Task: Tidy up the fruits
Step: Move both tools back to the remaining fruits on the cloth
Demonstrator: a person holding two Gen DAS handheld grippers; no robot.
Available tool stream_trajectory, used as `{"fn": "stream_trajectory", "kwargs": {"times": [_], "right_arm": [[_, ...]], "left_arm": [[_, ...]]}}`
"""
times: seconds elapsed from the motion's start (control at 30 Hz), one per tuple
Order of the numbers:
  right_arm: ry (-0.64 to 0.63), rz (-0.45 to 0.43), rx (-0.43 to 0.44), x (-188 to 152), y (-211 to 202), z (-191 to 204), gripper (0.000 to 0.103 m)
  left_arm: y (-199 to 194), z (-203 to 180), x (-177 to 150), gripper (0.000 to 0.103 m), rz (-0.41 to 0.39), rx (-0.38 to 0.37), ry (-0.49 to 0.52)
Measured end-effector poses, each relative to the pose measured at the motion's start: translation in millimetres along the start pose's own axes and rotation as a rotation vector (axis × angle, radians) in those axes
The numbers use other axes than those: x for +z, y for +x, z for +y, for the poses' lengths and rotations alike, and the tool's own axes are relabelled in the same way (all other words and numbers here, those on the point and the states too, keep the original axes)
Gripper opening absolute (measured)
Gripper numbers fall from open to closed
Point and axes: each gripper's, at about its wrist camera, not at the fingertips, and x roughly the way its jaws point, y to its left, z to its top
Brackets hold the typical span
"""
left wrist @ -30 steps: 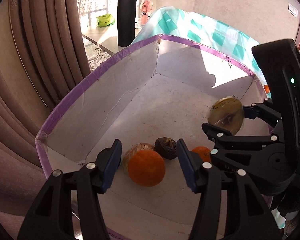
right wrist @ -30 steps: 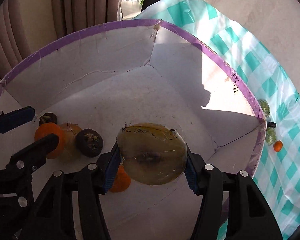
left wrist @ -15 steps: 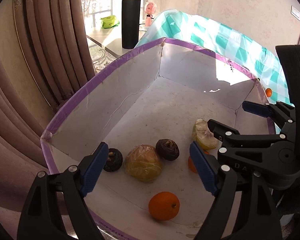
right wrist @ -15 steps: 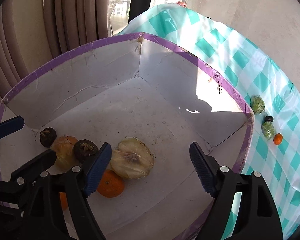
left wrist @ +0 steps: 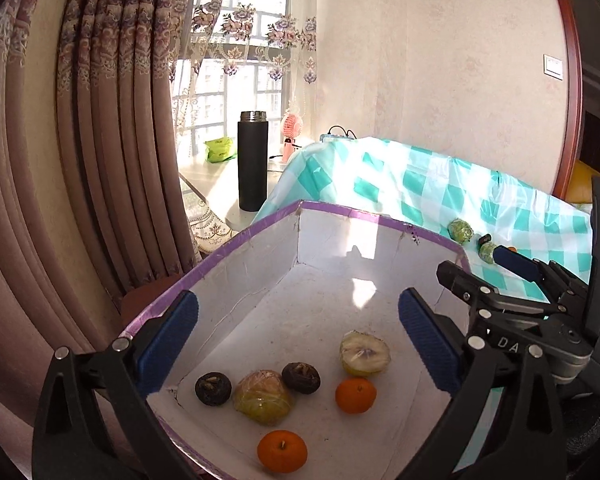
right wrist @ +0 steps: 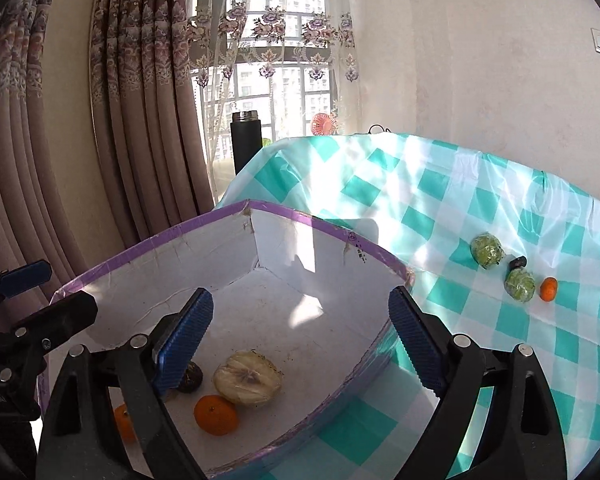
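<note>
Both grippers have let go since a second ago: the left gripper (left wrist: 298,332) then held a round orange tangerine (left wrist: 282,451) and the right gripper (right wrist: 300,338) a pale wrapped half-fruit with its cut face up (right wrist: 247,379); both fruits now lie on the floor of the white cardboard box with the purple taped rim (left wrist: 364,214), and the jaws of both have just been opening, wide apart with nothing between them

Inside the box, that tangerine sits nearest the front wall, a second tangerine (left wrist: 355,395) just in front of the half-fruit; left of them come a yellowish wrapped fruit (left wrist: 263,397) and two dark brown wrinkled fruits (left wrist: 213,388), one on each side of it, close to it

Right of the box, on the teal-and-white checked tablecloth (right wrist: 500,216), lie two green wrapped fruits (right wrist: 487,250), a small dark object (right wrist: 517,262) between them and a small orange fruit (right wrist: 548,289) beside the nearer one

Behind the box stand a tall black flask (left wrist: 253,161) and a pink fan (left wrist: 291,130)
</note>
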Motion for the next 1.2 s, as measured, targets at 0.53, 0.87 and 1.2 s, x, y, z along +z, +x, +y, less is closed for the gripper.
{"fn": "stream_trajectory", "kwargs": {"times": [0.53,0.87,1.2], "right_arm": [[0.446,0.166,-0.459,-73,-7,-244,0.087],[0.376,0.279,-0.497,-53,59,-313,0.086],[0.227,0.374,-0.405,-22,132,-339,0.075]], "left_arm": [[36,-223,-68,0.101,0.197,-0.478,0.365],[170,-294,-75,0.101,0.415,-0.35,0.254],[235,-321,-49,0.101,0.383,-0.297,0.148]]}}
